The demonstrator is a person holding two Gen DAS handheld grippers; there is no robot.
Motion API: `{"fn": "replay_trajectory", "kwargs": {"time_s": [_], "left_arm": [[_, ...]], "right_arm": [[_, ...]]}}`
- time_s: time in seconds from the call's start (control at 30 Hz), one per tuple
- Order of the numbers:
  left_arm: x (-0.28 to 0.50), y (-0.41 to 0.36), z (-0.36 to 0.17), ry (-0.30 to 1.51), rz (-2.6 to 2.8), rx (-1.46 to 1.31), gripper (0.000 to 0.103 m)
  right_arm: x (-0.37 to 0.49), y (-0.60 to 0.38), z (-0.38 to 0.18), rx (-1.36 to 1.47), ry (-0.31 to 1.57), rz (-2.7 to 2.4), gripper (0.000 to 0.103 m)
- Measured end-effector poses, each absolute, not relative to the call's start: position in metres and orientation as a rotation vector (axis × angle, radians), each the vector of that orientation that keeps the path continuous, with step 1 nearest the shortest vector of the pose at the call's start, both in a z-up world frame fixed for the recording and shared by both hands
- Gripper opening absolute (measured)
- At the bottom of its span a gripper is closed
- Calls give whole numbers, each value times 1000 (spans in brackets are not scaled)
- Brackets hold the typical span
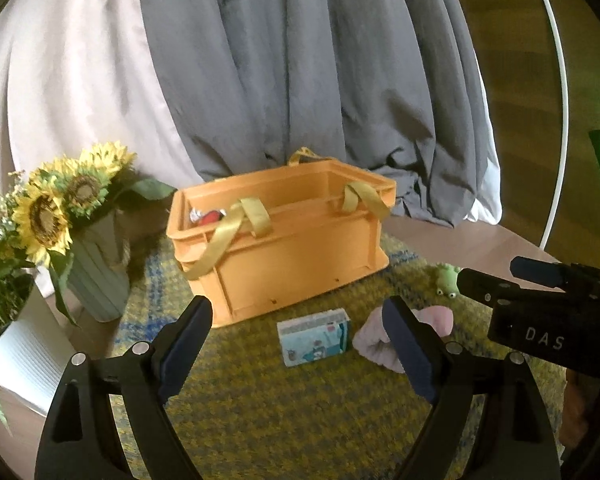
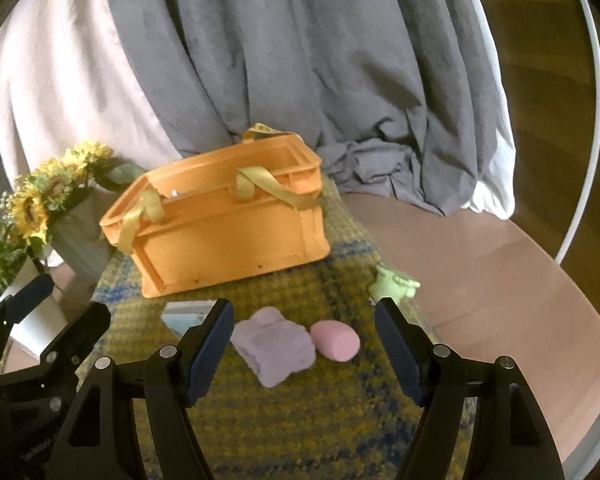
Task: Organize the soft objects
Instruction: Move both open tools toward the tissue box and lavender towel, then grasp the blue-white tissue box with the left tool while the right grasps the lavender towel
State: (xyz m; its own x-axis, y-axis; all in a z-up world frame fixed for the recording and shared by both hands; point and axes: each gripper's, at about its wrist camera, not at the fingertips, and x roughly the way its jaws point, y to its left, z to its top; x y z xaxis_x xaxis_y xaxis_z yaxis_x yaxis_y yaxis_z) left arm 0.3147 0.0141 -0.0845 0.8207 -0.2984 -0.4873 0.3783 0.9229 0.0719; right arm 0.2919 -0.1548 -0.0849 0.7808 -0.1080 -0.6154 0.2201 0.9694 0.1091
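Observation:
An orange crate [image 1: 300, 248] with yellow straps stands on the yellow-blue mat [image 1: 280, 408]; a red and white item [image 1: 206, 217] lies inside at its left. A tissue pack [image 1: 314, 337], a lilac folded cloth [image 1: 374, 346], a pink sponge [image 1: 438, 318] and a green plush toy [image 1: 446, 278] lie in front and to the right. My left gripper [image 1: 300, 344] is open and empty above the mat. My right gripper [image 2: 304, 344] is open and empty just before the lilac cloth [image 2: 274, 350] and pink sponge [image 2: 335, 343]; the crate [image 2: 228, 232] and green toy [image 2: 394, 286] sit beyond.
A vase of sunflowers [image 1: 60, 208] and a white pot with a plant [image 1: 24, 356] stand left of the crate. Grey and white drapes [image 1: 280, 72] hang behind. A white hoop [image 1: 562, 92] curves at the right. The mat lies on a round pinkish table [image 2: 500, 280].

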Motion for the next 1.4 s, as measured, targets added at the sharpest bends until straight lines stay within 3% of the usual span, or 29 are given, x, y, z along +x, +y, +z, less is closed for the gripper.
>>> {"fn": "replay_trajectory", "kwargs": {"time_s": [0.63, 1.4], "left_arm": [[343, 9, -121, 570, -351, 164, 88], [396, 3, -164, 578, -639, 415, 88]], "right_arm": [[309, -151, -115, 146, 732, -161, 72], [337, -119, -154, 73, 852, -209, 64]]}}
